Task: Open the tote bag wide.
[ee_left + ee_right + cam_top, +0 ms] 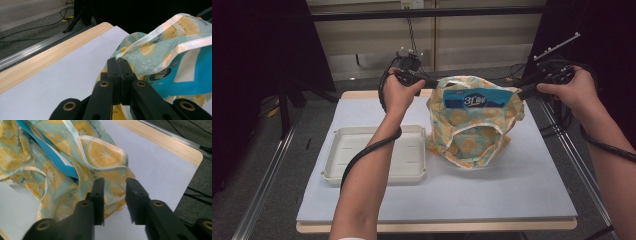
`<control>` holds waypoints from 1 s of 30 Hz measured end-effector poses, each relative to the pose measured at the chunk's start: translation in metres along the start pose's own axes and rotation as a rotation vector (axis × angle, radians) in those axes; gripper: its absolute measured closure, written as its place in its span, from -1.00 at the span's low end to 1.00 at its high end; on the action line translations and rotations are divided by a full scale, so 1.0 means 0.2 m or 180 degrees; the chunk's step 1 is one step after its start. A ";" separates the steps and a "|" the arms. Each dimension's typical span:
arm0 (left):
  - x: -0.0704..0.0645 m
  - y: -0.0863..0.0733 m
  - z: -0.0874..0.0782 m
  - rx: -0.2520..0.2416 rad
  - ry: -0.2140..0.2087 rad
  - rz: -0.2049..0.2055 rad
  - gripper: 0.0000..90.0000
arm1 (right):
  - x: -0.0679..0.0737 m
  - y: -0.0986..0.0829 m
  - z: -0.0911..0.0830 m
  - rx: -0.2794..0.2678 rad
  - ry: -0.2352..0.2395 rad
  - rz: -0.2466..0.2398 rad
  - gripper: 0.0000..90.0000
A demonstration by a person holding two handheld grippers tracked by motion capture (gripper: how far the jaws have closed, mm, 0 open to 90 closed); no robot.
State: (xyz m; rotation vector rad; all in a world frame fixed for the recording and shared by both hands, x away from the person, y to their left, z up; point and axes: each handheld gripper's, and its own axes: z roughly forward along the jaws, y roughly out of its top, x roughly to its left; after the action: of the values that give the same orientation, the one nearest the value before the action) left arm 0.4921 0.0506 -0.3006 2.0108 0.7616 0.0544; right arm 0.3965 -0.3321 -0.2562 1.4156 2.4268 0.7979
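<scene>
A fabric bag [472,127] printed with orange slices on pale teal stands slumped at the middle of the table. A blue and white packet [477,98] sticks out of its mouth. My left gripper [432,84] is shut on the bag's white-trimmed rim at the bag's left; in the left gripper view the jaws [119,61] pinch that rim, with the packet [190,75] just beyond. My right gripper [519,92] is at the bag's upper right corner. Its jaws stand open [115,182] over the bag's cloth [100,152], not closed on it.
A shallow white tray [337,160] lies left of the bag, under my left forearm. A pale sheet [512,175] covers the wooden table top. Cables and dark stands ring the table's far side and right side.
</scene>
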 end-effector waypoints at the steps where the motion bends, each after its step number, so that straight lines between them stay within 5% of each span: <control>1: 0.00 0.00 0.00 -0.0003 -0.0007 -0.0020 1.00 | 0.00 -0.01 0.00 -0.0015 -0.0025 -0.0011 0.39; 12: 0.02 -0.01 0.00 0.0032 0.0022 -0.0034 1.00 | -0.02 -0.03 0.08 0.0040 -0.0024 0.0072 0.22; 17: 0.04 -0.03 0.00 0.0022 0.0010 -0.0042 0.99 | -0.02 -0.05 0.12 0.0070 0.0014 0.0081 0.55; 18: 0.04 -0.04 0.01 0.0029 0.0025 -0.0059 1.00 | -0.03 -0.06 0.12 0.0081 0.0012 0.0084 0.82; 21: 0.06 -0.05 0.02 0.0018 0.0028 -0.0091 0.99 | -0.04 -0.06 0.13 0.0106 0.0063 0.0103 1.00; 27: 0.10 -0.07 0.06 0.0053 0.0069 -0.0101 0.94 | -0.05 -0.07 0.14 0.0162 -0.0013 0.0080 1.00; 30: 0.10 -0.09 0.07 -0.0004 0.0068 -0.0179 0.68 | -0.04 -0.07 0.14 0.0165 0.0006 0.0078 1.00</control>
State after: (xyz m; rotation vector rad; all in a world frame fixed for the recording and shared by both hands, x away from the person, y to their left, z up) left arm 0.5047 0.0578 -0.3275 1.9894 0.8311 0.0437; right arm 0.4039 -0.3348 -0.2882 1.4664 2.4531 0.7471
